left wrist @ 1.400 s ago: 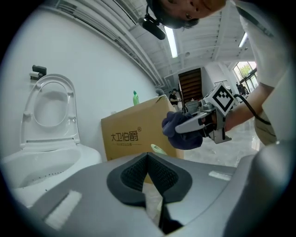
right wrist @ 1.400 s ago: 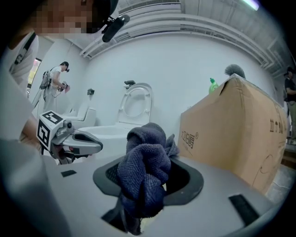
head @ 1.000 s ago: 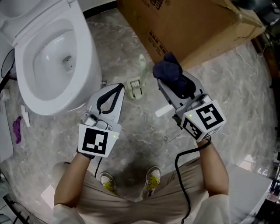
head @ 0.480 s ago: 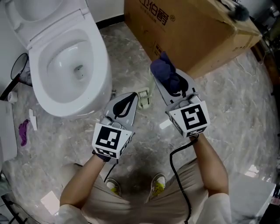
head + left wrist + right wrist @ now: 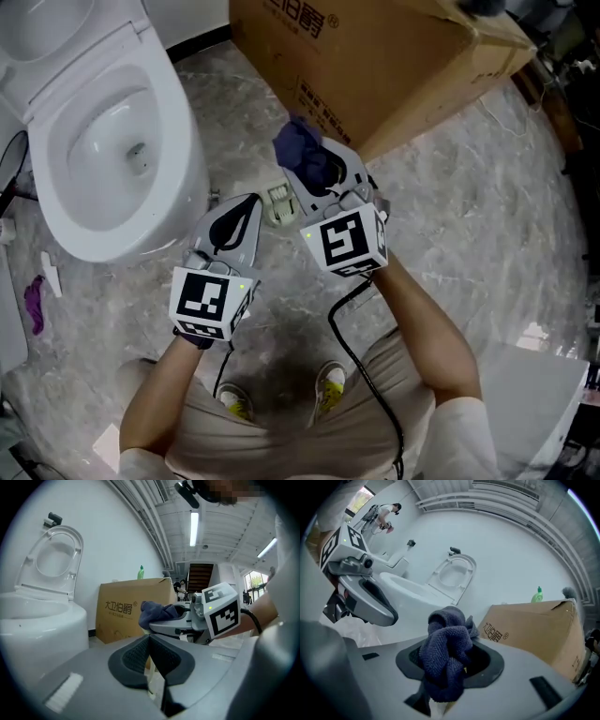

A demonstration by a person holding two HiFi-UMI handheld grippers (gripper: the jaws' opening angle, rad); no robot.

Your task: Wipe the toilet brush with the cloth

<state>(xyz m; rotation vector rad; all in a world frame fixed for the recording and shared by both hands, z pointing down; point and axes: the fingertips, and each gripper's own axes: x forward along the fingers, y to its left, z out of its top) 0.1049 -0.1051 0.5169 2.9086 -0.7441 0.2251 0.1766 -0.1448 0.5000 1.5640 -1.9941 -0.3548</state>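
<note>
The toilet brush [image 5: 277,201], pale with a whitish head, lies on the marble floor beside the toilet base; my right gripper hides its handle. My right gripper [image 5: 302,165] is shut on a bunched dark blue cloth [image 5: 298,148] and hangs just over the brush. In the right gripper view the cloth [image 5: 444,658] fills the jaws and hides the fingertips. My left gripper [image 5: 251,202] has its jaws shut with nothing between them, tips just left of the brush head. In the left gripper view its pads meet [image 5: 150,641], with the cloth [image 5: 152,611] ahead.
An open white toilet [image 5: 178,141] stands at the left, lid up. A large cardboard box [image 5: 375,56] stands close behind the grippers, with a green bottle [image 5: 539,594] on top. A black cable [image 5: 361,361] hangs from the right gripper. A purple scrap [image 5: 35,305] lies at far left.
My right gripper has carried the cloth leftward, from well right of the brush to just over it, close to my left gripper. The left gripper stays shut and the brush has not moved.
</note>
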